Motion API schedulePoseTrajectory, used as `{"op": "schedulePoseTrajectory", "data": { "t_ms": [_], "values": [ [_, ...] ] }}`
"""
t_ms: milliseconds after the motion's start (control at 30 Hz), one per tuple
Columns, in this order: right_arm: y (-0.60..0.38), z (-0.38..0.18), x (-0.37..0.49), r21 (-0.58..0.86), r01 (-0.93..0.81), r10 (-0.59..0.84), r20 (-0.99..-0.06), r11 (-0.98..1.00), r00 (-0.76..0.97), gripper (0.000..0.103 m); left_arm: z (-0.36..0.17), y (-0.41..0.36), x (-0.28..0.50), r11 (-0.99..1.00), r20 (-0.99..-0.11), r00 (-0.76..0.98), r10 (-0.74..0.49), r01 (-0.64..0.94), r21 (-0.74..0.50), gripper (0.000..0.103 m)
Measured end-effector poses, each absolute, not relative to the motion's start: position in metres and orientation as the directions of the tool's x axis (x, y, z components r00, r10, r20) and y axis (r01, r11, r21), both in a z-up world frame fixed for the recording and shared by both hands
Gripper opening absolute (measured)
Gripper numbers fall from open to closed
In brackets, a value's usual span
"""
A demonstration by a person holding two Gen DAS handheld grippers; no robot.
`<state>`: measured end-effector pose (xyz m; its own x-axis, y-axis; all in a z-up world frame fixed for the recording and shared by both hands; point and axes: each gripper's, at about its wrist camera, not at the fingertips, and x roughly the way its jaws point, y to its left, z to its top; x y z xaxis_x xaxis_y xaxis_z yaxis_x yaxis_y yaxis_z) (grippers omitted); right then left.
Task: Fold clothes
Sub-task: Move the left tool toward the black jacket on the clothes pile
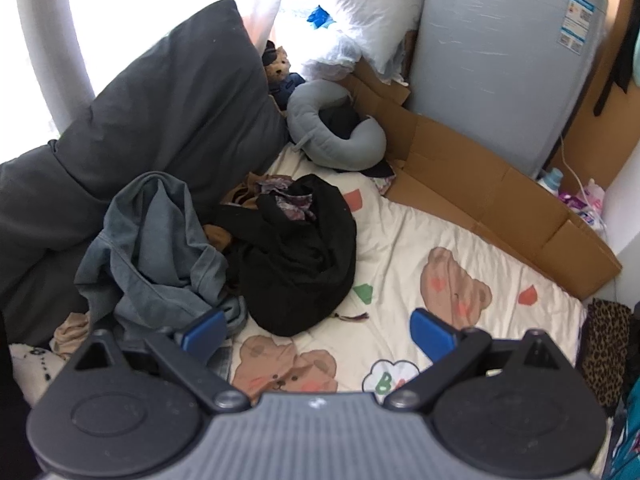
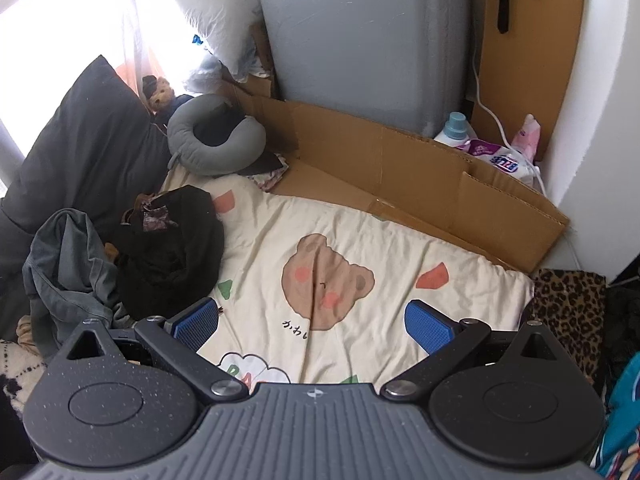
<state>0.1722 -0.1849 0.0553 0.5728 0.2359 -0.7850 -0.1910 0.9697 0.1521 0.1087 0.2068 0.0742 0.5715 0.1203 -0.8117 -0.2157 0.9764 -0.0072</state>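
Note:
A heap of unfolded clothes lies at the left of a cream bear-print bedsheet (image 1: 420, 240) (image 2: 380, 248). In it a crumpled grey-blue garment (image 1: 160, 248) (image 2: 68, 268) rests beside a bunched black garment (image 1: 304, 256) (image 2: 172, 256), with brown and patterned cloth (image 1: 280, 196) tucked behind. My left gripper (image 1: 316, 334) hovers open just in front of the heap, its left pad close over the grey-blue garment's edge. Further right, my right gripper (image 2: 312, 328) is open above the bare sheet and holds nothing.
Dark grey pillows (image 1: 160, 100) (image 2: 88, 140) line the left side. A grey neck pillow (image 1: 336, 128) (image 2: 216, 136) and a small teddy bear (image 1: 278, 68) sit at the back. Flattened cardboard (image 1: 480, 184) (image 2: 400, 164) and a grey appliance (image 1: 500, 52) (image 2: 360, 32) bound the far right; leopard-print cloth (image 2: 568, 312) lies at the right edge.

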Motion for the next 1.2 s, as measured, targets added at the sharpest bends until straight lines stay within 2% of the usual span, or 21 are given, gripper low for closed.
{"op": "schedulePoseTrajectory", "data": {
  "t_ms": [200, 400, 633, 800, 1033, 1100, 1200],
  "values": [
    [-0.177, 0.036, 0.194, 0.181, -0.223, 0.280, -0.769, 0.958, 0.575, 0.102, 0.049, 0.233, 0.128, 0.966, -0.806, 0.575, 0.141, -0.259, -0.016, 0.096],
    [-0.161, 0.008, 0.216, 0.196, -0.311, 0.345, -0.755, 0.930, 0.558, 0.102, 0.011, 0.251, 0.146, 0.965, -0.826, 0.552, 0.113, -0.258, -0.040, 0.093],
    [-0.143, -0.032, 0.237, 0.170, -0.411, 0.389, -0.748, 0.896, 0.538, 0.102, -0.023, 0.264, 0.165, 0.960, -0.785, 0.608, 0.123, -0.272, -0.061, 0.091],
    [-0.136, -0.061, 0.253, 0.148, -0.444, 0.399, -0.733, 0.884, 0.551, 0.102, -0.043, 0.268, 0.184, 0.956, -0.750, 0.648, 0.131, -0.282, -0.077, 0.085],
    [-0.126, -0.113, 0.275, 0.166, -0.449, 0.425, -0.702, 0.878, 0.571, 0.102, -0.076, 0.263, 0.222, 0.966, -0.743, 0.651, 0.157, -0.259, -0.022, 0.084],
    [-0.122, -0.125, 0.277, 0.181, -0.457, 0.444, -0.688, 0.871, 0.574, 0.102, -0.087, 0.264, 0.233, 0.966, -0.745, 0.647, 0.160, -0.259, -0.018, 0.077],
    [-0.114, -0.145, 0.280, 0.182, -0.464, 0.453, -0.676, 0.867, 0.581, 0.102, -0.104, 0.265, 0.248, 0.967, -0.745, 0.649, 0.153, -0.254, -0.022, 0.074]
  ]
}}
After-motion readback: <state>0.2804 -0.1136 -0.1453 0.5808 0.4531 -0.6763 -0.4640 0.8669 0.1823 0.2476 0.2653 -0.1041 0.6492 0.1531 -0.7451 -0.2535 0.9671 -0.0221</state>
